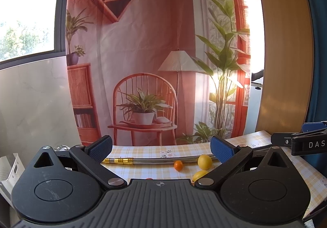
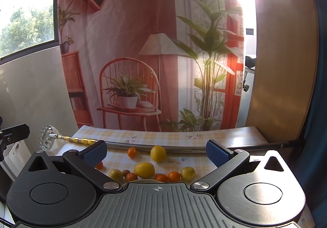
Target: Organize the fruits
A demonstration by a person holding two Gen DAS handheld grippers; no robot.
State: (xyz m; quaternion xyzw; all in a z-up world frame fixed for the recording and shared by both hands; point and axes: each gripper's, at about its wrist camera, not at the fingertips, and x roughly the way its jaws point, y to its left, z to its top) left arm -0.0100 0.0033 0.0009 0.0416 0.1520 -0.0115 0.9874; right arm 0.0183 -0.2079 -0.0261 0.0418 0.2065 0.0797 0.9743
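At the left, the left claw (image 1: pixel 161 149) is wide open and holds nothing. The fruits (image 2: pixel 144 169) lie loose on the bench (image 2: pixel 173 138), low in the middle, just ahead of the open, empty right claw (image 2: pixel 156 152), which looks nearer. At far right, white letters read "DAS".

The left gripper (image 1: pixel 161 149) has a black frame with two round discs, triangular holes and silver screws, and its fingers (image 1: pixel 221 149) carry blue textured pads. The right gripper (image 2: pixel 156 153) looks the same, with blue pads and a grey ribbed plate (image 2: pixel 157 205) bearing a small crosshair mark. White letters "DAS" stand on its side in the left wrist view.
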